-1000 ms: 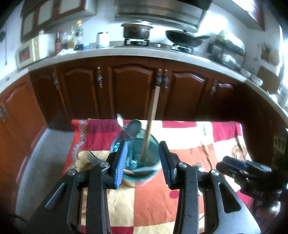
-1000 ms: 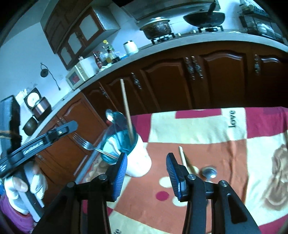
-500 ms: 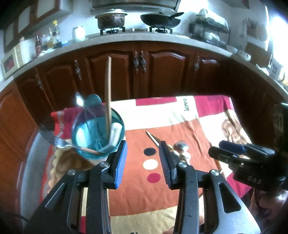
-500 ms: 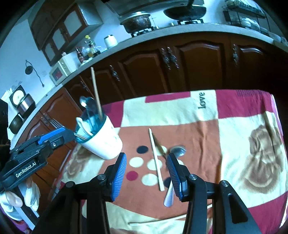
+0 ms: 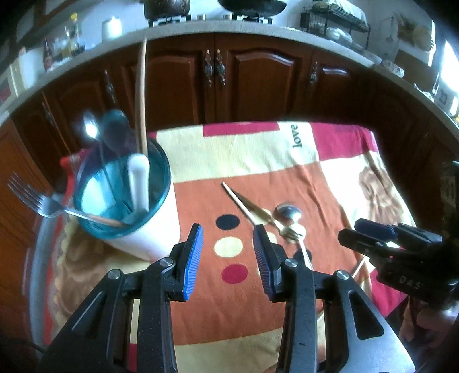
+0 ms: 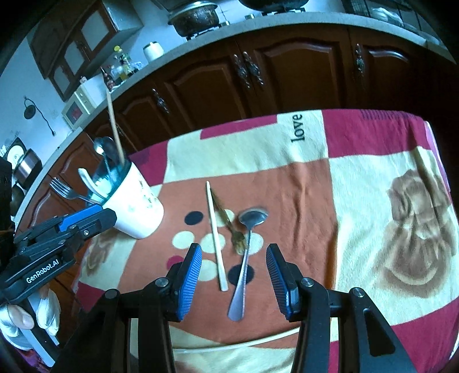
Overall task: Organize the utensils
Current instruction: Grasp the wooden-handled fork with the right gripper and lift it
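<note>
A white cup with a blue inside [image 5: 143, 229] [image 6: 134, 206] stands at the left of the patterned cloth and holds a tall chopstick [image 5: 141, 94], spoons, a white-handled piece and a fork [image 5: 31, 198]. On the orange patch lie a pale chopstick [image 6: 215, 235], a small golden fork [image 6: 232, 232] and a steel spoon [image 6: 246, 252]. My right gripper [image 6: 233, 275] hovers open just above these three. My left gripper [image 5: 228, 258] is open and empty over the coloured dots, right of the cup.
Dark wooden cabinets [image 6: 258, 77] run behind the table under a counter with a pot [image 6: 195, 17], bottles and a microwave [image 6: 77, 109]. A gloved hand [image 6: 17, 315] holds the left tool. The cloth [image 6: 387, 215] drops off at the right edge.
Both grippers have come down and moved from the cup toward the loose utensils on the orange patch. Their jaw gaps look the same. Nothing was picked up.
</note>
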Available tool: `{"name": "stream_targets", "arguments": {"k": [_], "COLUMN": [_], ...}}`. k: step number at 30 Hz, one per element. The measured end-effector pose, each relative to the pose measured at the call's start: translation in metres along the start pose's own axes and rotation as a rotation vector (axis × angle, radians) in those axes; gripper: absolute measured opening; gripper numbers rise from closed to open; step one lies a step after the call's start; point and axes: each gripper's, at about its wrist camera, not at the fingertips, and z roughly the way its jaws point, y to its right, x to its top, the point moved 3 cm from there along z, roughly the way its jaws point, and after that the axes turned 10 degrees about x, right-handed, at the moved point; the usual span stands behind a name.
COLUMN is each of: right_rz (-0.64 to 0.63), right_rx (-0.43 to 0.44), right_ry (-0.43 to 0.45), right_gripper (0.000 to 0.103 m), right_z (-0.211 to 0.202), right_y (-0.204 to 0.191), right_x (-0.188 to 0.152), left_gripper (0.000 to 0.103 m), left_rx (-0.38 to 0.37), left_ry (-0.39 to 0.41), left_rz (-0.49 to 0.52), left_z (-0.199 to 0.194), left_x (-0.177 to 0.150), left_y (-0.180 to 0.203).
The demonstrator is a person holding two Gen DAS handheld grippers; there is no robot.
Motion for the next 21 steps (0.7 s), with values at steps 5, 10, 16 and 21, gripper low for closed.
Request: {"name": "stream_targets", "arguments": {"k": [5,10,16,21], "right_rz": [-0.008,-0.024,-0.152,-0.262], "right_rx": [-0.023,-0.011,-0.013,-0.054], "right_ry": [-0.044,-0.079,-0.172,-0.265], "right_gripper": [0.044,0.039,0.027,0.020], "right_z": [0.022,0.051,0.100,0.143], "right_y": [0.014,0.018,0.000,-0.010], "right_x": [0.001,0.014,0.036,0.042], "left_gripper": [0.036,0.036,0.036,0.036], "left_rx": [-0.051,-0.059,-0.064,-0.071], "left_ry": [-0.089,-0.148,-0.170,-0.189], "left_rz": [-0.033,-0.050,-0.052,-0.072], "left_z": [0.023,0.039,0.046,0.052], "left_x": [-0.015,-0.028,-0.032,-0.034], "left_y": [-0.003,-0.002,0.000,-0.004]}}
